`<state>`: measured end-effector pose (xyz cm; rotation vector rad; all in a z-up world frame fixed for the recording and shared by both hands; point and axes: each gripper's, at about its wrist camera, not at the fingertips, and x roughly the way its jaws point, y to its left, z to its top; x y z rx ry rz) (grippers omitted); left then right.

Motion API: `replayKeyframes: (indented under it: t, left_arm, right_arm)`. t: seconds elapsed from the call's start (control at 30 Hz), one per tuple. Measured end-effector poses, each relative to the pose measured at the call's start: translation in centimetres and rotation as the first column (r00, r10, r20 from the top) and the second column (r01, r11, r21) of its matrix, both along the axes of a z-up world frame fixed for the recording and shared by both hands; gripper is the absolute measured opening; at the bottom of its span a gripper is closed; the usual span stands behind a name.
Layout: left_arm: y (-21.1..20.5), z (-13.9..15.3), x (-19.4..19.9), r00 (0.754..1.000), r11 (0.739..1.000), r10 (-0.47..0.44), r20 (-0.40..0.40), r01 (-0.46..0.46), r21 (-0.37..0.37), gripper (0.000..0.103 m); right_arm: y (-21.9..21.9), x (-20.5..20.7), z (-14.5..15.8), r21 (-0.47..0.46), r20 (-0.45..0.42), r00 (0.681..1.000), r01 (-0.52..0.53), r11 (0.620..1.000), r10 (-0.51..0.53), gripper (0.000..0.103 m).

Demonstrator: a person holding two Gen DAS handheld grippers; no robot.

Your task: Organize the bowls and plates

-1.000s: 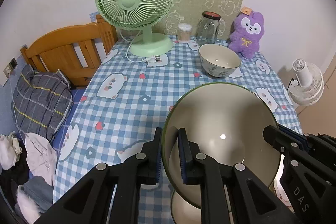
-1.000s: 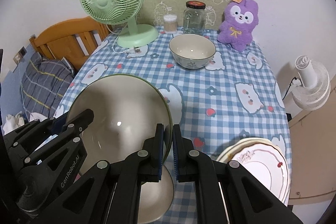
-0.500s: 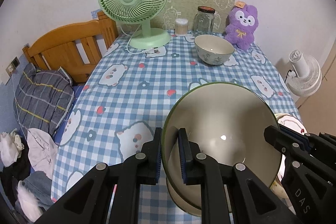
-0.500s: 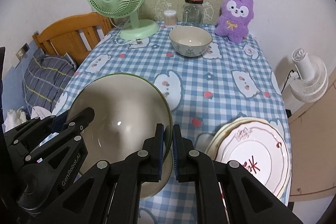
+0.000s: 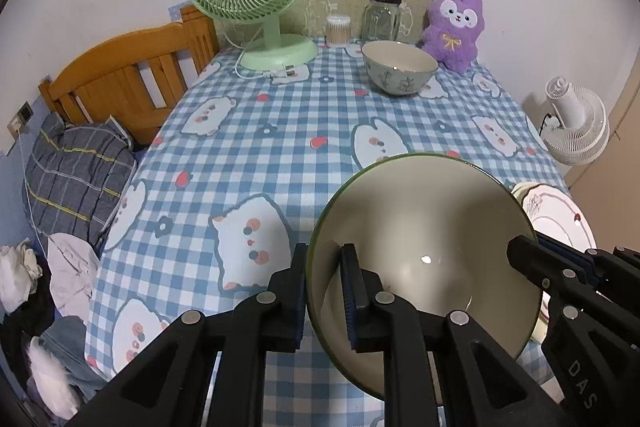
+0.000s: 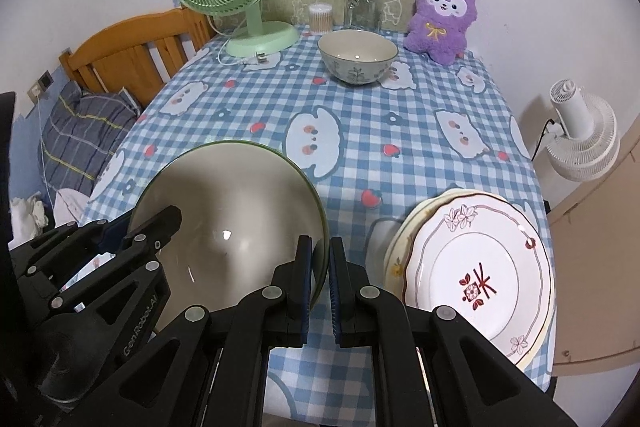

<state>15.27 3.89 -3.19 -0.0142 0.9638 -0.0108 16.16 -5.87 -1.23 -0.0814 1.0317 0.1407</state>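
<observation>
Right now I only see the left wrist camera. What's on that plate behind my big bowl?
Observer: The top plate has a red flower mark in its middle.
Operator: Is it just one plate?
Observer: No, a cream plate with yellow flowers lies under it.
Operator: Is my other gripper really holding on?
Observer: Yes, the right gripper is shut on the rim of the green-rimmed bowl.
</observation>
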Motion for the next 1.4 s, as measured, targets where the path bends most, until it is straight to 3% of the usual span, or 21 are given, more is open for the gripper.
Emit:
replayKeyframes:
  t: [0.47, 0.6, 0.9, 0.97, 1.03, 1.13, 1.27, 1.4]
  left_arm:
    - [0.0, -1.8, 0.2, 1.000, 1.000, -0.010, -0.022, 0.010, 0.026, 0.013]
    - [0.3, -2.9, 0.8, 0.998, 1.000, -0.012, -0.062, 0.012, 0.005, 0.013]
    - [0.1, -3.2, 0.8, 0.999, 1.000, -0.015, -0.046, 0.016, 0.016, 0.014]
    - [0.1, -3.2, 0.9, 0.999, 1.000, -0.013, -0.048, 0.013, 0.002, 0.019]
    - [0.1, -3.1, 0.7, 0.998, 0.999, -0.014, -0.054, 0.012, -0.030, 0.032]
    - [-0.8, -2.9, 0.2, 0.999, 0.999, -0.030, -0.017, 0.030, 0.019, 0.038]
    - [-0.8, -2.7, 0.2, 0.999, 0.999, -0.036, -0.013, 0.036, 0.009, 0.042]
    - [-0.8, -2.0, -0.1, 0.999, 0.999, -0.035, 0.015, 0.035, 0.010, 0.054]
  right_arm:
    - [0.0, 0.4, -2.6, 0.023, -0.048, 0.999, -0.002, 1.000, 0.003, 0.010]
    - [0.2, 0.6, -3.2, 0.017, -0.059, 0.998, -0.005, 1.000, 0.006, 0.010]
    - [0.1, 0.7, -3.5, 0.016, -0.046, 0.999, 0.000, 1.000, 0.001, 0.011]
    - [0.3, 0.7, -3.5, 0.007, -0.040, 0.999, 0.003, 1.000, -0.003, 0.011]
    - [0.5, 0.7, -3.5, 0.000, -0.028, 1.000, -0.002, 1.000, 0.002, 0.011]
    - [0.5, 0.7, -3.5, -0.013, -0.025, 1.000, 0.003, 1.000, -0.003, 0.012]
    - [0.5, 0.7, -3.3, -0.011, -0.016, 1.000, 0.014, 1.000, -0.015, 0.013]
    - [0.4, 0.5, -2.7, 0.001, 0.002, 1.000, 0.009, 1.000, -0.009, 0.013]
